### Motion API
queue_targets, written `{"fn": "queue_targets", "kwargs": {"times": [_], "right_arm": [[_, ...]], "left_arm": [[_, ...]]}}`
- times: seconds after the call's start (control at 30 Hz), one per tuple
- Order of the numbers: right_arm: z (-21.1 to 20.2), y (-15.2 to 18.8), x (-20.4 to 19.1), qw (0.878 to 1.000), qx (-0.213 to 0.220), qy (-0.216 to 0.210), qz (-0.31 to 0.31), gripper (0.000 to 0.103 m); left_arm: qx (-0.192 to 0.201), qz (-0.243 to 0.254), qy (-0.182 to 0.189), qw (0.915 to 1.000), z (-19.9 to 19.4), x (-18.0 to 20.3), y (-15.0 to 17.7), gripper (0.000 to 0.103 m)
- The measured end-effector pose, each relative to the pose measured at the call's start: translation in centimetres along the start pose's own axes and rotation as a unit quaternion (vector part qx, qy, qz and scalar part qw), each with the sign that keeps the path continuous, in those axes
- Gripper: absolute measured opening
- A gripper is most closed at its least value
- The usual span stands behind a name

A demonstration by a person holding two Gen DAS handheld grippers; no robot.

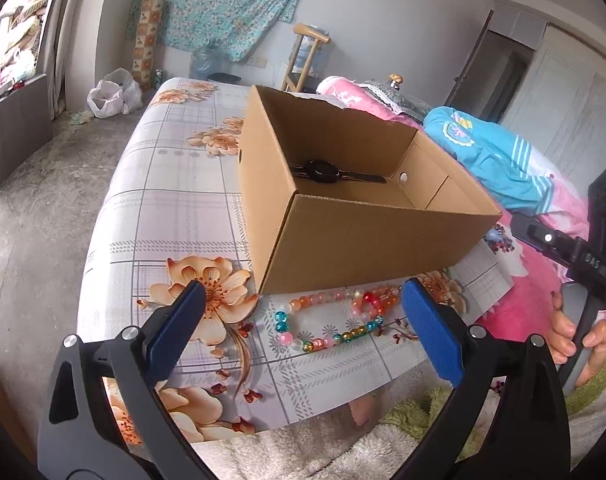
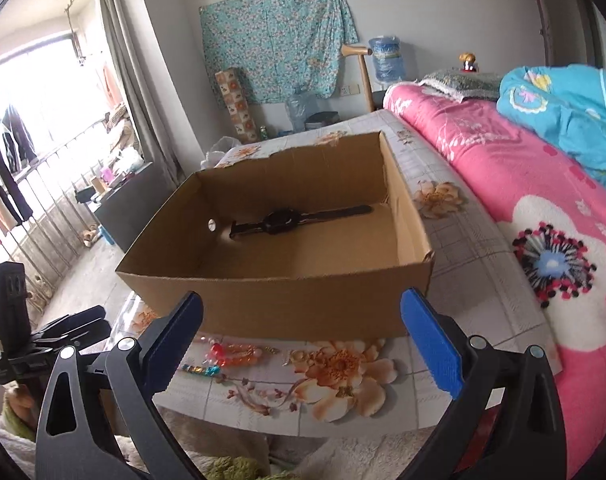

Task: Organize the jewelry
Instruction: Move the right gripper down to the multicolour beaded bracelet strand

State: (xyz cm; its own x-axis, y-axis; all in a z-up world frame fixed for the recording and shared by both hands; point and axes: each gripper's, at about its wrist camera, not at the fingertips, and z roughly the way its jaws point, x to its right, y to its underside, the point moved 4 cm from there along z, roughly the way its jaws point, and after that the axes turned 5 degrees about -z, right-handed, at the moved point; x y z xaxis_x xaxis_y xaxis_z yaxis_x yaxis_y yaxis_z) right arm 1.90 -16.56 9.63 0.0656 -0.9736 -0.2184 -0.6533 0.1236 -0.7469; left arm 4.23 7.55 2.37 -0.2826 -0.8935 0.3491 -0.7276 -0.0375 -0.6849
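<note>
My left claw (image 1: 303, 304) stands as wide as it goes, holding nothing; its two fingers are matte black plastic with flat, finely ribbed blue rubber pads (image 1: 431, 332), and they frame the near edge of a bed. The bed wears a smooth sheet (image 1: 175, 208) printed with grey checks and large orange blossoms. Between the pads, lying flat on that sheet, is a beaded necklace (image 1: 327, 320): round glassy beads in orange, pink, milky white, teal and gold, looped in an open curve, with one red bead in a tangled cluster at its right end. Just behind it, almost touching, sits an open cardboard box (image 1: 367, 248), plain brown corrugated board with a ragged torn rim on the far wall and a small round hole in a side wall. Inside, on the box floor, a black wristwatch (image 1: 323, 172) lies stretched out straight, round case in the middle. To the right, a hand (image 1: 575, 332) grips the handle of my right claw, whose black body shows the white letters "DAS" (image 1: 593, 260). From that right claw's (image 2: 303, 308) own view, its blue pads are likewise spread fully apart and empty, hanging over the box's near wall. Farther right lies a fleecy pink blanket (image 2: 483, 160) with a white flower, and a crumpled turquoise quilt (image 2: 563, 120).
</note>
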Motion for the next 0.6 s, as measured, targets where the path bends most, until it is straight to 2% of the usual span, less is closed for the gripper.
{"fn": "queue_targets", "kwargs": {"times": [0.13,0.17,0.2,0.3,0.47,0.6], "right_arm": [[1.8,1.7,-2.3,0.997,-0.025,-0.066,0.014,0.095],[2.4,2.0,-3.0,0.996,-0.032,-0.081,0.013,0.088],[2.9,2.4,-3.8,0.995,-0.040,-0.092,0.011,0.086],[4.7,3.0,-5.7,0.993,-0.063,-0.101,-0.010,0.072],[7.6,3.6,-7.7,0.990,-0.101,-0.090,-0.043,0.049],[9.0,4.1,-8.0,0.987,-0.125,-0.080,-0.054,0.038]], "left_arm": [[-0.007,0.039,-0.054,0.9977,1.3,0.0,0.6,0.095],[-0.013,0.046,-0.064,0.9968,1.6,0.0,0.8,0.094],[-0.018,0.052,-0.070,0.9960,2.0,0.0,0.9,0.094],[-0.024,0.072,-0.079,0.9940,2.6,0.4,1.3,0.093],[-0.047,0.090,-0.087,0.9910,4.2,0.7,2.0,0.064],[-0.066,0.095,-0.093,0.9890,5.4,0.6,2.3,0.046]]}}
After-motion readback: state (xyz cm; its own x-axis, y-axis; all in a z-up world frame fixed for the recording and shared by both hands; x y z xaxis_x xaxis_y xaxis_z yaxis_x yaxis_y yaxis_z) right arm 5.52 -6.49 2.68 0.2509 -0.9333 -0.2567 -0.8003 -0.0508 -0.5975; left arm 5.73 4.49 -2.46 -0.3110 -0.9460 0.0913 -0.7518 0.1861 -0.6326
